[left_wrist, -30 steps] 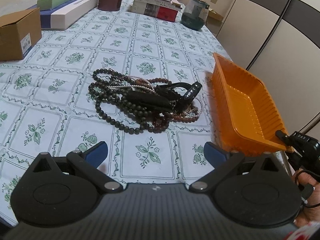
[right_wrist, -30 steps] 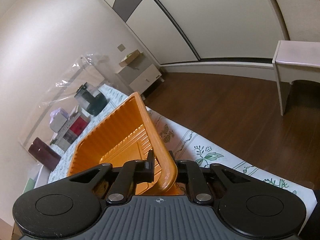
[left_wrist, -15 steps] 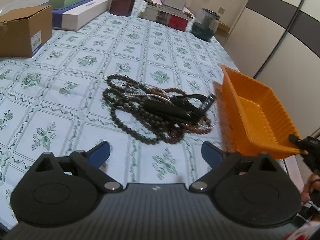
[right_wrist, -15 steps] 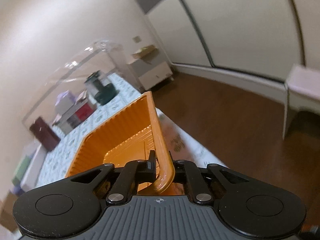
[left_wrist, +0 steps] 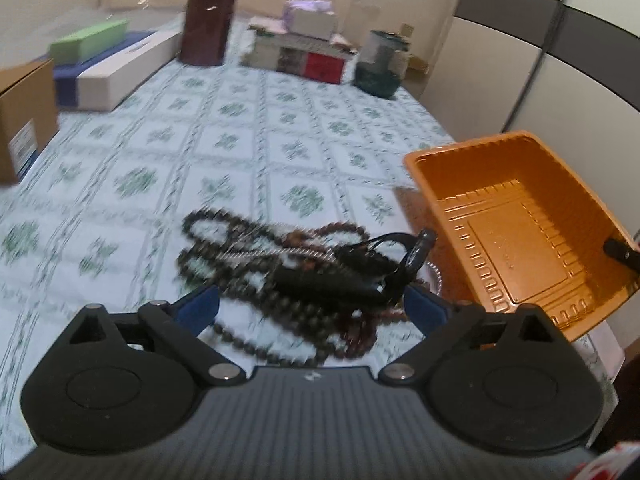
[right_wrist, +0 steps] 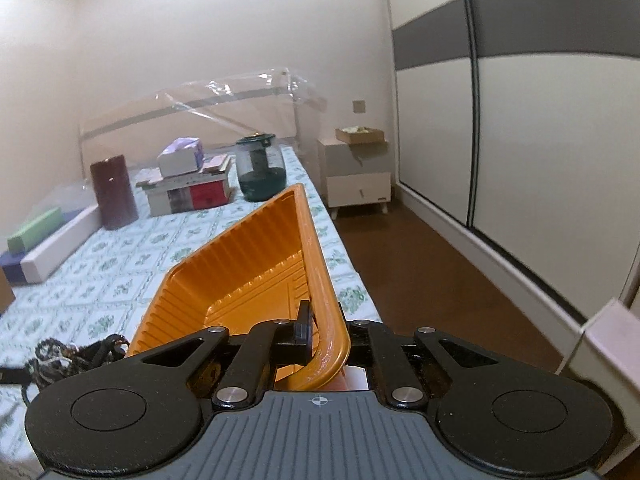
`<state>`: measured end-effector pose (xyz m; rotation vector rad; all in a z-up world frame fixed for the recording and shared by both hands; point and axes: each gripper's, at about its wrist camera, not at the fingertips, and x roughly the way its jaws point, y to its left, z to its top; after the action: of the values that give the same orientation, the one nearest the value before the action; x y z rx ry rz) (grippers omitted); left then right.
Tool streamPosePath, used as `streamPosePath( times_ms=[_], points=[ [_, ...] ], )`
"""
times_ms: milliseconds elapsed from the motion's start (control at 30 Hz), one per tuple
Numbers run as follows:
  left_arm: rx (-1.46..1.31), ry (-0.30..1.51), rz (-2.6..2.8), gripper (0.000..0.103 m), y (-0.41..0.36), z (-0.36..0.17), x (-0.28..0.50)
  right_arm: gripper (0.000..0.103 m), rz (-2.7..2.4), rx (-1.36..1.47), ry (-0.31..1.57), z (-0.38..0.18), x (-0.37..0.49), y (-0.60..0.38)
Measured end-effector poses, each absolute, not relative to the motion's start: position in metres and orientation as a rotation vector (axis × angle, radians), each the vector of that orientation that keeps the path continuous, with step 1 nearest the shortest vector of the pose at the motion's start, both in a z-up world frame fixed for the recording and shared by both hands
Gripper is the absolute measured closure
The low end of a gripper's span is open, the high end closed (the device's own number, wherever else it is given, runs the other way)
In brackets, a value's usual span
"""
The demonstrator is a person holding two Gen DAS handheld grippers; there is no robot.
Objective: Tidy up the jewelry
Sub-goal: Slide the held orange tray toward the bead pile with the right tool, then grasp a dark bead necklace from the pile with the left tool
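No writing is legible; the cardboard box [left_wrist: 24,120] label is blurred.

One orange tray [left_wrist: 516,236], one jewelry tangle [left_wrist: 296,272], one jar [left_wrist: 380,64], one brown cylinder [left_wrist: 208,24].

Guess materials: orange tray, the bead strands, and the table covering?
Orange tray: looks like thin moulded plastic, semi-glossy; ribbed walls, embossed floor, rolled rim where the right gripper pinches it. Bead strands: dark and reddish-brown round beads, fairly matte, possibly wood or seed; blur leaves it open. Table covering: printed green floral grid, probably fabric or vinyl; cannot tell which.
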<state>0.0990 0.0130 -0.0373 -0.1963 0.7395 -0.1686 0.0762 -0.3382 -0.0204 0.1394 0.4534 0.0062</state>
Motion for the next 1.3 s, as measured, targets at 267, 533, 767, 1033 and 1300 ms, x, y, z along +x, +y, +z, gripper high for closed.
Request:
streamPosePath(
  times_ms=[267, 533, 767, 1033, 1300],
  points=[
    [-0.113, 0.718, -0.268, 0.004, -0.005, -0.047, 0.116, 0.096, 0.021, 0.047, 0.449, -0.016, 0.087, -0.328],
    [-0.060, 0.744, -0.296, 0.004, -0.013, -0.059, 0.127, 0.096, 0.026, 0.022, 0.459, -0.011, 0.088, -0.326],
    [-0.043, 0.757, -0.269, 0.016, -0.010, -0.066, 0.131, 0.096, 0.015, 0.017, 0.459, -0.012, 0.089, -0.325],
    [0.039, 0.753, -0.268, 0.028, -0.018, -0.065, 0.128, 0.096, 0.012, 0.013, 0.459, -0.012, 0.088, -0.324],
    [0.012, 0.739, -0.255, 0.028, -0.015, -0.055, 0.121, 0.096, 0.012, 0.016, 0.457, -0.013, 0.084, -0.326]
  ],
)
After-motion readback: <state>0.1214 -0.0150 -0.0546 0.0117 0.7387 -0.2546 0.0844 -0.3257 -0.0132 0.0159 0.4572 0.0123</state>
